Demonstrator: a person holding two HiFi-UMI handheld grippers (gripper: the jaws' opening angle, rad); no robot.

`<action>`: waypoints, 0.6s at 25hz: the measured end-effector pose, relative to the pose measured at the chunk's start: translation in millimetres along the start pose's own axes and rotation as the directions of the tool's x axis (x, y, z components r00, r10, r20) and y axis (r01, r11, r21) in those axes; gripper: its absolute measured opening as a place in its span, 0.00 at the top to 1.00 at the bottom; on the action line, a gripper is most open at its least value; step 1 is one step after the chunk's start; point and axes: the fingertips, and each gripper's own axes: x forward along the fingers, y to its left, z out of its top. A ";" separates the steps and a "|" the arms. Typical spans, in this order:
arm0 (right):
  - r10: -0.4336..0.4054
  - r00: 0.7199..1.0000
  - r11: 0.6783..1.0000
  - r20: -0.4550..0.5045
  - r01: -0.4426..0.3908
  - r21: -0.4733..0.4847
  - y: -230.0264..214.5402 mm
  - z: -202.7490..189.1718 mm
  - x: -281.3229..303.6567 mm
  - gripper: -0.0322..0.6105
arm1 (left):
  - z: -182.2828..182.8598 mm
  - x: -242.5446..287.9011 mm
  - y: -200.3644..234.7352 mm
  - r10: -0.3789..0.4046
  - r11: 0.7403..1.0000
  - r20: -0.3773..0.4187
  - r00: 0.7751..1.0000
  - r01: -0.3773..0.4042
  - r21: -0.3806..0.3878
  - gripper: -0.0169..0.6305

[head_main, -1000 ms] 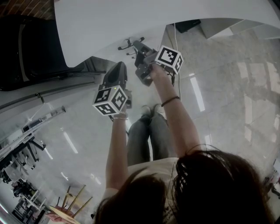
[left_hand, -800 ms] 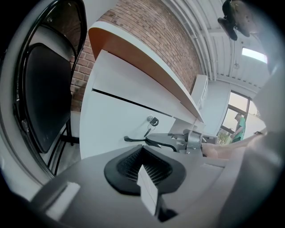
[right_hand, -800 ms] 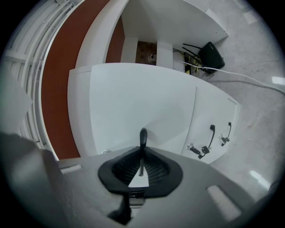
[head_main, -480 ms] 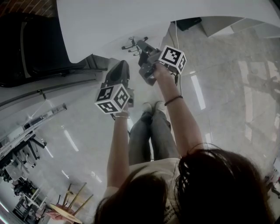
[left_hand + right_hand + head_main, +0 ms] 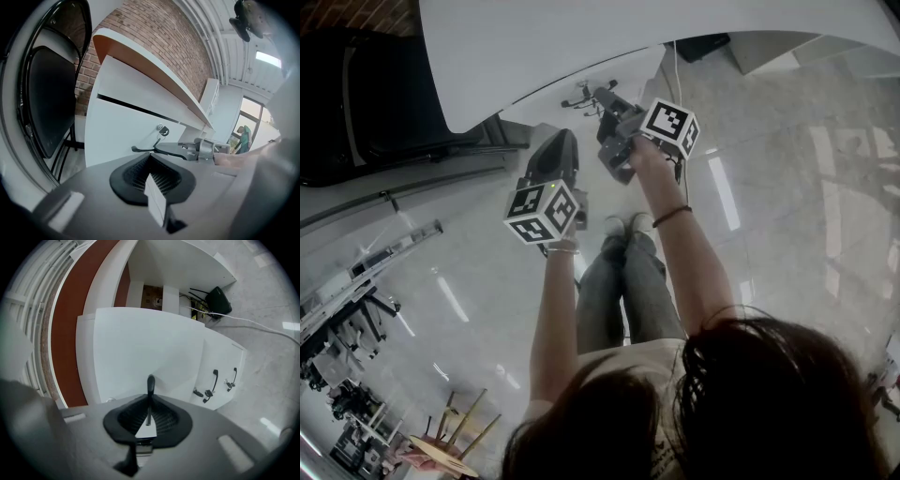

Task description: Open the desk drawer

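- The drawer (image 5: 140, 348) is the only container here. No view looks into it, so I can't tell what's in it or how far out it is.
- It sits right under the front edge of the white desk (image 5: 581, 37). A black chair (image 5: 47, 103) stands past one side, with a brick wall (image 5: 154, 37) behind.
- The drawer front is a plain flat white panel. From the left gripper view a thin dark gap runs across it above the handle.
- The handle (image 5: 143, 149) is a slim black bar. Its long axis lies along the drawer front, roughly parallel to the desk edge. A small key (image 5: 162, 131) sticks out of a lock just above it.
- The right claw (image 5: 149, 401) is pinched down on that handle. In its own view the bar runs straight out between the pads, and its rounded tip pokes past them.
- The left claw (image 5: 150, 159) is squeezed together with nothing in it. It hangs near the right one, pointed at the drawer front but not touching it.
- Next to the held drawer the right gripper view shows another white front set a bit further back, with two more handles (image 5: 214, 379), also black.
- Under the desk, on the floor (image 5: 787, 187), there's a black box (image 5: 218, 298) with cables running off it.
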 end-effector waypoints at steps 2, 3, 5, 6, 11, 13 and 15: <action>-0.002 1.000 1.000 -0.001 0.002 0.000 -0.1 -0.9 -2.8 0.91 | -0.8 -1.1 -2.8 -0.005 1.000 -0.001 1.000 0.005 -0.003 0.98; -0.004 1.000 1.000 -0.002 0.004 0.000 -0.5 -1.9 -4.2 0.91 | -1.8 -1.9 -4.0 -0.007 1.000 -0.002 1.000 0.007 -0.004 0.98; -0.008 1.000 1.000 -0.004 0.008 0.001 -1.9 -3.7 -6.5 0.91 | -3.9 -2.9 -6.0 -0.009 1.000 -0.005 1.000 0.009 -0.006 0.98; -0.010 1.000 1.000 -0.005 0.010 0.001 -2.5 -4.1 -7.6 0.91 | -4.8 -2.9 -7.3 -0.011 1.000 -0.008 1.000 0.011 -0.005 0.99; -0.016 1.000 1.000 -0.003 0.016 0.006 -3.6 -8.2 -15.7 0.91 | -7.0 -7.4 -12.2 -0.018 1.000 -0.015 1.000 0.018 0.003 0.99; -0.018 1.000 1.000 -0.001 0.018 0.006 -4.0 -9.9 -19.6 0.91 | -7.4 -10.5 -14.2 -0.020 1.000 -0.015 1.000 0.020 0.004 0.98; -0.020 1.000 1.000 0.000 0.020 0.007 -4.5 -11.6 -23.5 0.91 | -8.0 -13.2 -16.5 -0.021 1.000 -0.015 1.000 0.021 0.004 0.98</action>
